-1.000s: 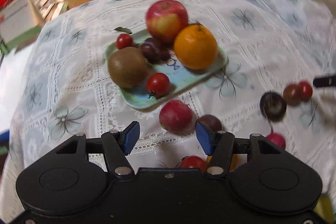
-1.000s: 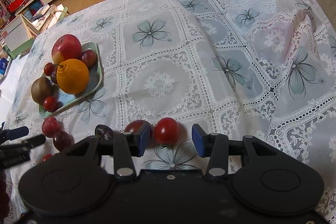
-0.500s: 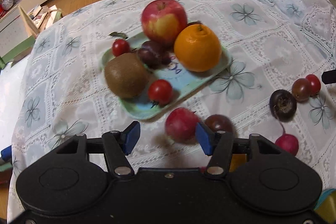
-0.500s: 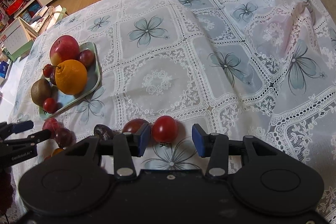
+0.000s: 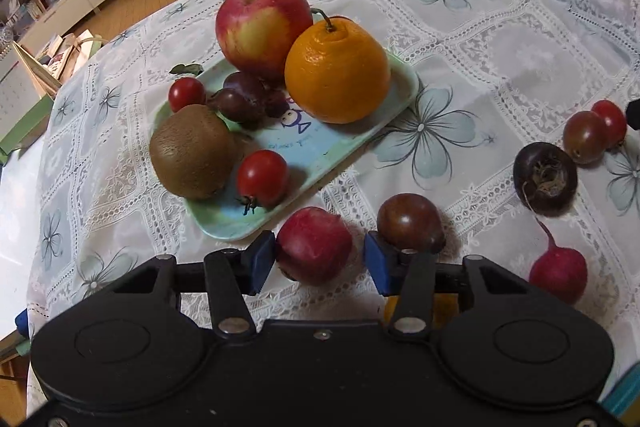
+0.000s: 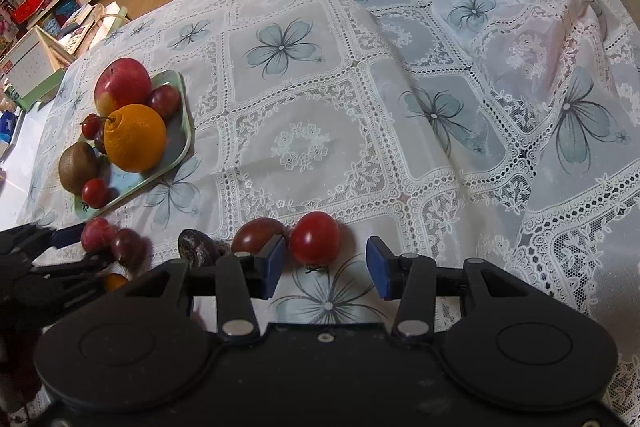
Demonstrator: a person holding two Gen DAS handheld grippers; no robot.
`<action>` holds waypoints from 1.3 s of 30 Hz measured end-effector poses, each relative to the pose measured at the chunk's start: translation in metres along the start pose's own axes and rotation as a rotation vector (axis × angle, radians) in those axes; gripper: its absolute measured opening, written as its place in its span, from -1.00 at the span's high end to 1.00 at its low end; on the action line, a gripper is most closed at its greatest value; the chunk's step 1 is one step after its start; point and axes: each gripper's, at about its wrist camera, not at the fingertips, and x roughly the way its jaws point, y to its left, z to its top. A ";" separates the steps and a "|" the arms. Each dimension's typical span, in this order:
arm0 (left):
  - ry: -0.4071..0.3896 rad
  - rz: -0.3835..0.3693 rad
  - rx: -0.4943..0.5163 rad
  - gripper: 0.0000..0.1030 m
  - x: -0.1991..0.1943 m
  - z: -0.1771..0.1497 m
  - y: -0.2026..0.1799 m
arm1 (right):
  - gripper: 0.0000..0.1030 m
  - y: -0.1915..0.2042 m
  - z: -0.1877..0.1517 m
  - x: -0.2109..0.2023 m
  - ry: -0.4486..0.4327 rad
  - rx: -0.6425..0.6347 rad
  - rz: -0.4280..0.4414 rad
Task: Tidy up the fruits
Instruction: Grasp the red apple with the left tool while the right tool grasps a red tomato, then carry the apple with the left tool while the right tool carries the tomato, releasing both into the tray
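A pale green tray [image 5: 362, 143] [image 6: 181, 151] holds an apple [image 5: 262, 27], an orange [image 5: 336, 71], a kiwi [image 5: 188, 151], cherry tomatoes and dark grapes. My left gripper [image 5: 320, 261] is open, its blue pads on either side of a small red fruit [image 5: 314, 243] on the cloth; a dark tomato [image 5: 408, 221] sits just beyond the right pad. My right gripper [image 6: 326, 267] is open around a red cherry tomato [image 6: 316, 237], with a dark tomato [image 6: 256, 233] beside its left pad.
A dark round fruit [image 5: 546, 179], a red radish [image 5: 558, 273] and two tomatoes [image 5: 596, 133] lie loose at the right in the left wrist view. Something orange [image 5: 420, 307] shows under the left gripper. The lace tablecloth [image 6: 440, 87] rises in folds at the back.
My left gripper has moved forward, so the small red fruit now sits between its pads. My right gripper has crept slightly closer to the red cherry tomato. Both stay open.
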 end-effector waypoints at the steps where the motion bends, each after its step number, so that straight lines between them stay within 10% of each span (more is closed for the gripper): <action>1: 0.000 0.001 -0.007 -0.04 0.001 0.001 0.000 | 0.07 0.001 0.000 0.000 0.004 -0.006 0.003; 20: 0.038 -0.075 -0.326 0.04 -0.073 -0.025 0.018 | 0.24 0.032 0.003 0.040 0.028 -0.132 -0.159; 39: 0.083 -0.114 -0.354 0.04 -0.136 -0.135 0.004 | 0.39 0.010 -0.040 -0.041 -0.068 -0.027 0.012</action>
